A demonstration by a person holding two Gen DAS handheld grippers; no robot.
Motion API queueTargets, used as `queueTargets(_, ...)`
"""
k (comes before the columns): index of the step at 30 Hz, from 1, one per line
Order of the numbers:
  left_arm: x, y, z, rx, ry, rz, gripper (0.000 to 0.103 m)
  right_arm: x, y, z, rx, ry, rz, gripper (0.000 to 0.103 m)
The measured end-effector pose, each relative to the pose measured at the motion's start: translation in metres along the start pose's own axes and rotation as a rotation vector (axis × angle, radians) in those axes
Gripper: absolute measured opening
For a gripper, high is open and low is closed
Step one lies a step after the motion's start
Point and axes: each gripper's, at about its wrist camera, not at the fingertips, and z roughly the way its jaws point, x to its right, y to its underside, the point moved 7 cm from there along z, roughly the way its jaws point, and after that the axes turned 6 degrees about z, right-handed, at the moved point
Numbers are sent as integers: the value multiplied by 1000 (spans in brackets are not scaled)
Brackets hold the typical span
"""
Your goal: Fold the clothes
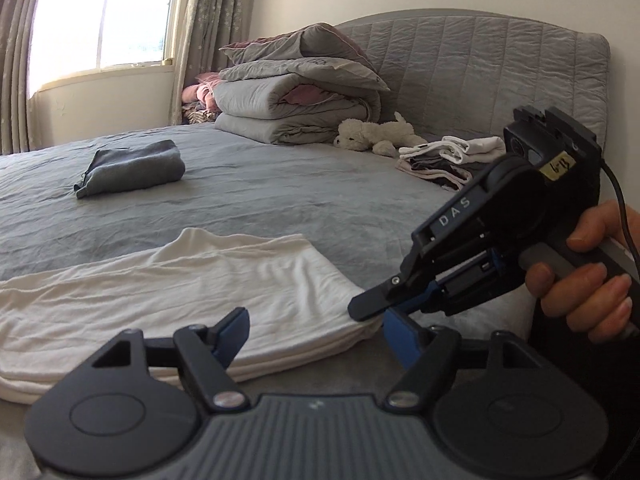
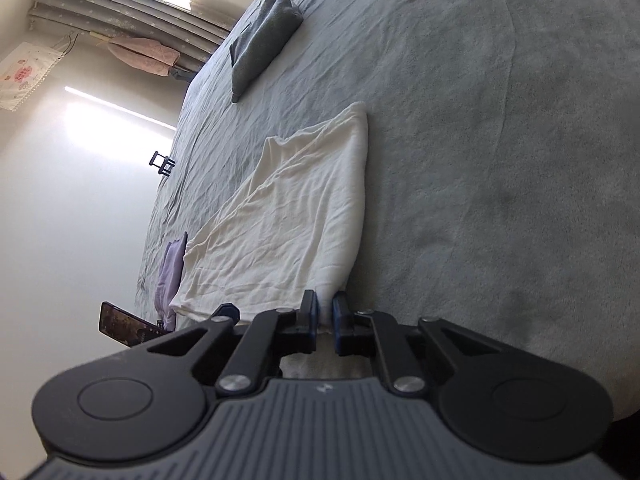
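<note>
Cream-white cotton, a folded garment point(image 1: 168, 288) lies flat and rumpled along the near edge of the grey bedspread point(image 1: 280, 184), its layered edges stacked toward the camera. The right gripper point(image 2: 325, 314) has its blue-padded fingers drawn nearly together on the near right corner of that garment, with a thin ridge of white cloth pinched between them; in the left wrist view the same tool comes in from the right, held by a person's hand point(image 1: 588, 268), its black fingertip resting on the cloth's corner. The left gripper point(image 1: 320, 332) stands wide apart, one blue pad over the near edge of the white garment and the other just off its right corner, holding nothing. Farther back on the bed sits a small folded grey garment point(image 1: 130, 168), well apart from the white one. Against the quilted grey headboard point(image 1: 480, 64) a pile of folded grey and mauve duvets point(image 1: 296, 96) is stacked, with a white plush toy point(image 1: 376, 134) lying beside it and a low heap of white and dark clothes point(image 1: 444, 158) to the toy's right. The right wrist view also shows a pale lilac cloth point(image 2: 170, 276) at the far end of the white garment, near the bed's edge, and a phone point(image 2: 126, 322) propped just beyond it. Curtains point(image 1: 204, 20) hang beside a bright window point(image 1: 100, 12).
</note>
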Motion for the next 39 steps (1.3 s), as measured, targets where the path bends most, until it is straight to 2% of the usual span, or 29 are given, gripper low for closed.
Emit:
queueTargets(3,6,-1,8,-15,-16,52,74,-7,-5,-6,-12,-6,-26,9)
queueTargets(6,11,-1,16,-31,-39,96,69,-13,-9,-6,-44,-19,-33,9)
queueTargets(12,20,-3,33,-63,-86,185,49,-17,-18,-3,-102,-44,-4,9)
queueTargets(15,25,-3,41,-79,-109,230,29,-21,-19,1,-115,-47,-28,11)
queueTargets(16,26,-4,44,-84,-117,245,15,-20,-20,2,-114,-47,-33,16)
queueTargets(17,26,-3,45,-87,-124,240,11,-18,-22,2,-103,-37,-35,16)
queueTargets(20,21,-2,43,-77,-123,169,9,-9,-31,4,-76,-4,-37,20)
queueTargets(22,18,0,42,-67,-117,114,9,-2,-39,7,-49,25,-30,49)
queueTargets(26,12,2,39,-45,-101,-1,9,0,-52,20,4,34,-42,50)
queueTargets(29,6,4,38,-26,-86,-89,8,-1,-63,30,63,31,-50,49)
queueTargets(32,-1,5,38,-5,-72,-177,8,0,-73,41,111,33,-40,41)
queueTargets(35,-8,7,38,16,-57,-264,7,1,-81,47,144,44,-24,27)
queueTargets(37,-12,7,35,32,-54,-312,7,0,-83,48,170,66,-22,12)
queueTargets(39,-16,4,31,55,-58,-350,6,-2,-83,41,195,65,-8,9)
